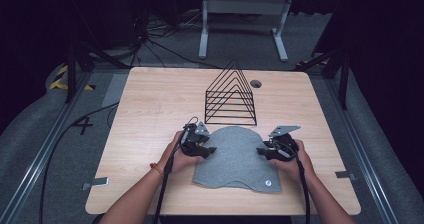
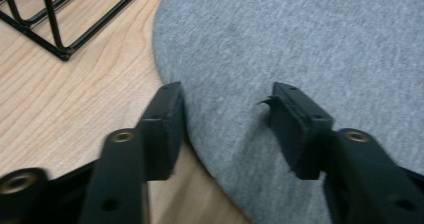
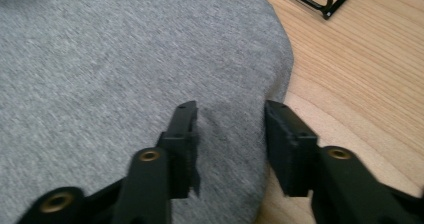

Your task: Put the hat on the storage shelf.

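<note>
1. Fingers (image 2: 165,129) of left gripper (image 1: 209,150) apart, straddling left edge of grey cloth (image 1: 237,156); right gripper (image 3: 230,139) likewise at the right edge (nothing clamped).
2. From above: cloth flat on table (image 1: 150,114), near wire rack (image 1: 231,95); small round label (image 1: 268,183) unreadable.

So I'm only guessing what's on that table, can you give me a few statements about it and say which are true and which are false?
1. The grey cloth lies flat on the wooden table. True.
2. The black wire rack stands on top of the cloth. False: it stands on the bare wood just behind the cloth.
3. The left gripper and the right gripper sit at opposite side edges of the cloth. True.
4. The left gripper has lifted the cloth off the table. False: its jaws stand apart over the cloth's edge, and the cloth still lies flat.
5. The cloth is bright red. False: it is grey.
</note>
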The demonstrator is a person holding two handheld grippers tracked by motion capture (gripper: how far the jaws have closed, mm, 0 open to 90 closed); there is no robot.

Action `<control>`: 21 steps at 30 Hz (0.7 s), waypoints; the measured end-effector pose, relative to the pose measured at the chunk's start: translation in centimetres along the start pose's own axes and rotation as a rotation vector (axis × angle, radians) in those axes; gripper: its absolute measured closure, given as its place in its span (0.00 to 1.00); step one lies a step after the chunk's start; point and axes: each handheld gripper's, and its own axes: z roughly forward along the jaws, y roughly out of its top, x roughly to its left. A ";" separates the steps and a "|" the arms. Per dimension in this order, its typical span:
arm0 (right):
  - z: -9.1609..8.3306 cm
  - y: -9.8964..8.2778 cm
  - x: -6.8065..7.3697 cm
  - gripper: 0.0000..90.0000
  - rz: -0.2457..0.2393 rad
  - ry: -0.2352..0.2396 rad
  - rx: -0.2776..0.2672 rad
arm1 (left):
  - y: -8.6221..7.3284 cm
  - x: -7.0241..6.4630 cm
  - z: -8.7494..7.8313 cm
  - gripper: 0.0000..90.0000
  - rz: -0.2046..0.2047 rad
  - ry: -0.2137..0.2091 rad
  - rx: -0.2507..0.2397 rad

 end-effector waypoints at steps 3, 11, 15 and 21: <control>0.0 -0.1 -0.1 0.85 0.023 0.022 -0.009 | -0.2 0.3 -0.1 0.78 -0.016 -0.033 -0.014; -0.2 -0.4 -0.2 0.94 0.020 0.058 -0.036 | 0.3 -0.1 -0.9 0.95 0.022 -0.023 -0.046; -1.7 -0.3 0.0 0.94 0.004 0.061 -0.099 | 0.6 -0.5 -1.9 0.96 0.029 -0.028 -0.087; -4.6 0.5 0.4 0.94 -0.021 0.044 -0.191 | 2.1 -1.3 -4.9 0.97 0.079 -0.014 -0.175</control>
